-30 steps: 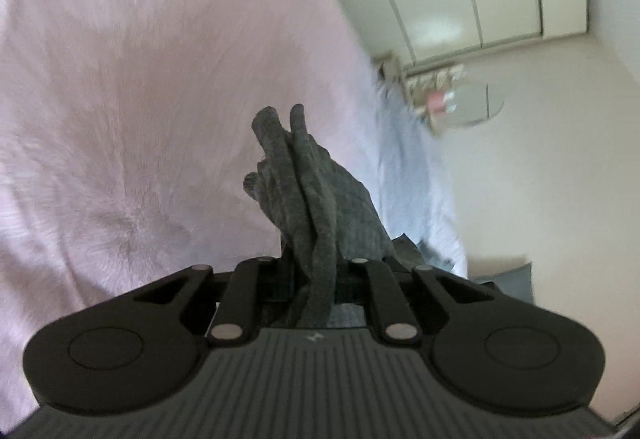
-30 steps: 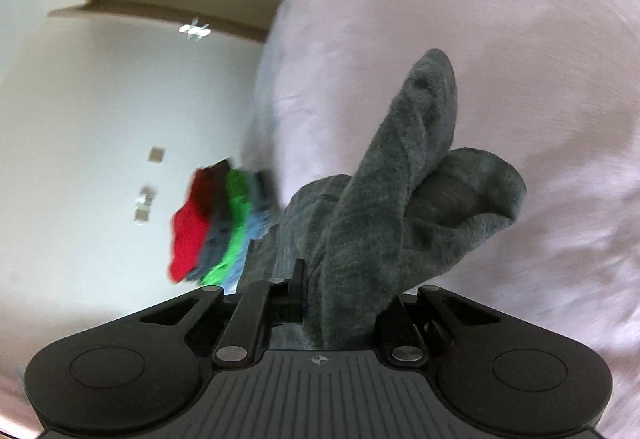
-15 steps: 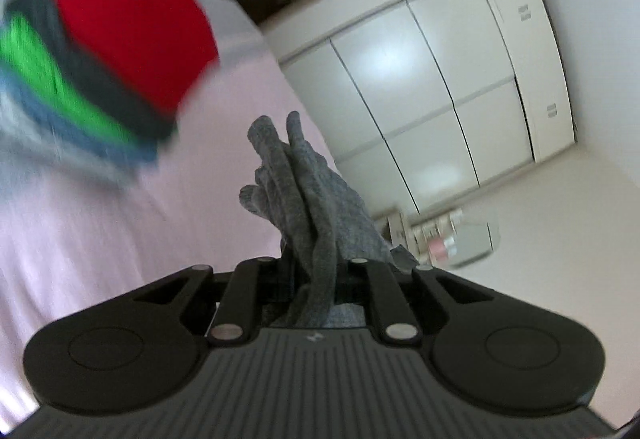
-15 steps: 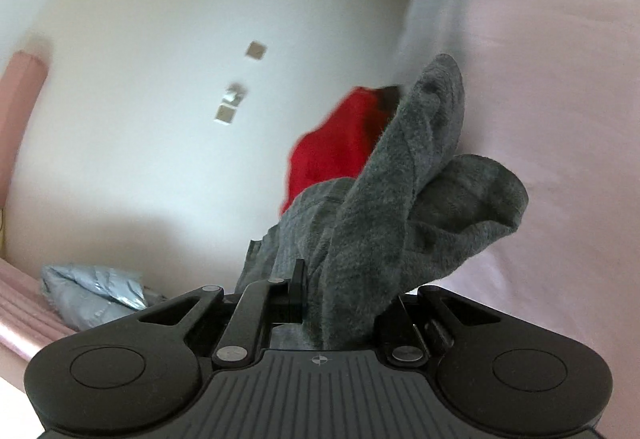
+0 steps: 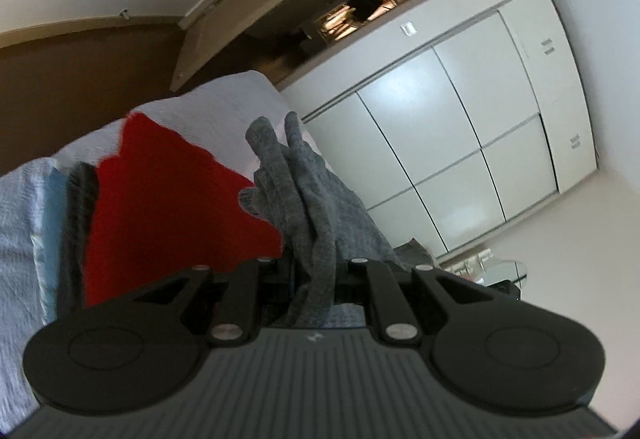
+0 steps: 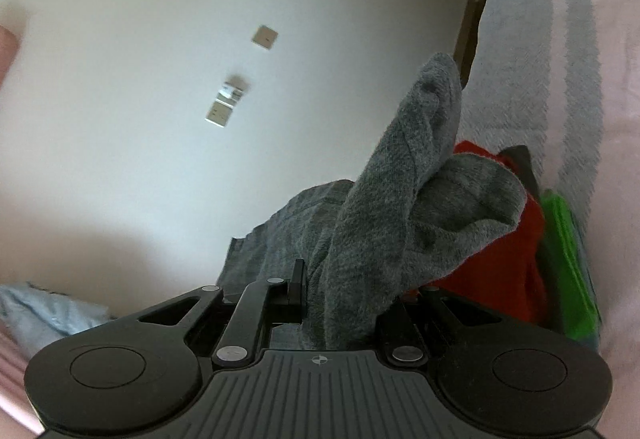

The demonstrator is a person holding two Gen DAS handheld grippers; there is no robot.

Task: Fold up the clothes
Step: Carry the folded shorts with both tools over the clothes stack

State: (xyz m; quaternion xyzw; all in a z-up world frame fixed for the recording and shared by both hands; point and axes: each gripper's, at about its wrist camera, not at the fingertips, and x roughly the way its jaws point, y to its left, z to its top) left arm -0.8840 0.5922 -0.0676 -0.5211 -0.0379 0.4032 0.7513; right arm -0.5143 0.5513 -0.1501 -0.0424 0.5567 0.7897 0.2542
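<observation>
- Left gripper (image 5: 316, 271) has its fingers clamped on a bunched-up bit of the grey garment (image 5: 308, 199), which sticks up past the tips in 2 twisted folds.
- Right gripper (image 6: 344, 303) is doing the same thing, fingers pinched tight on another wad of that grey cloth (image 6: 404, 223), with a fat roll of it poking up and a flap flopping over to the right.
- So the garment is up in the air, held between both grippers, not lying on the bed.
- Just behind it sits a stack of folded clothes (image 5: 168, 207) on the bed (image 5: 224, 103): red on top, then dark grey, then something light blue at the edge.
- From the right side you can see the same stack (image 6: 516, 267) with a green layer (image 6: 568, 263) under the red.
- White wardrobe (image 5: 460, 143) along the far wall, open doorway (image 5: 352, 11) next to it.
- Plain white wall (image 6: 160, 79) with a couple of switch plates (image 6: 220, 113) on the other side.
</observation>
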